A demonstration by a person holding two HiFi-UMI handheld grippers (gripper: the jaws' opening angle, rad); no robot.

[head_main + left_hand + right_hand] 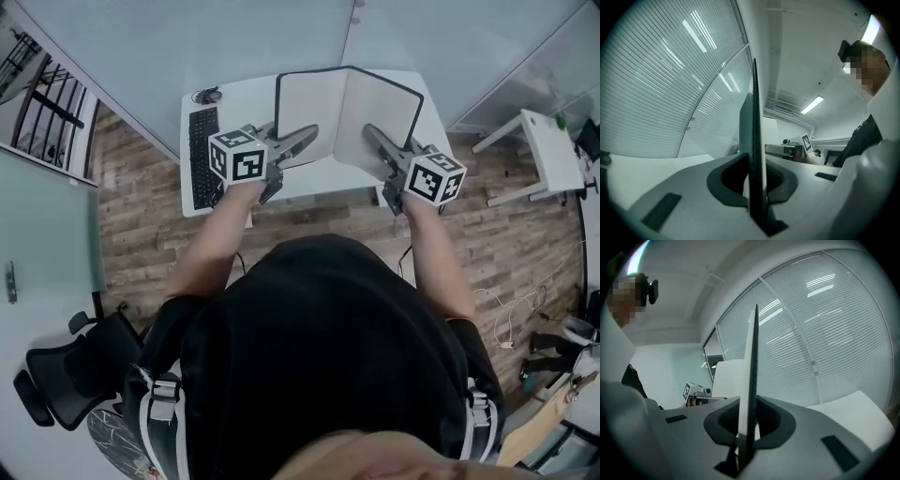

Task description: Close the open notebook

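At far left a black chair stands on the wood floor. Further right is a white desk against a glass wall. A black keyboard lies along the desk's left edge, with a small dark object at its far end, too small to identify.

The left gripper reaches in from the left, roughly level, and its jaws are closed on the left half of the notebook at that half's near edge. The left gripper view shows this half edge-on and upright, pinched in the slot between the jaws.

The notebook sits over the middle of the desk. It is open toward the person in a V, with a black rim around pale pages and the spine in the centre. Whether the spine rests on the desk cannot be told.

The right gripper comes in from the right, tipped slightly down, and its jaws are clamped on the right half. That half also stands upright and edge-on in the right gripper view. Each gripper view shows the other gripper's marker cube beyond the cover.

Right of the desk stands a small white table, and pale cables trail on the floor.
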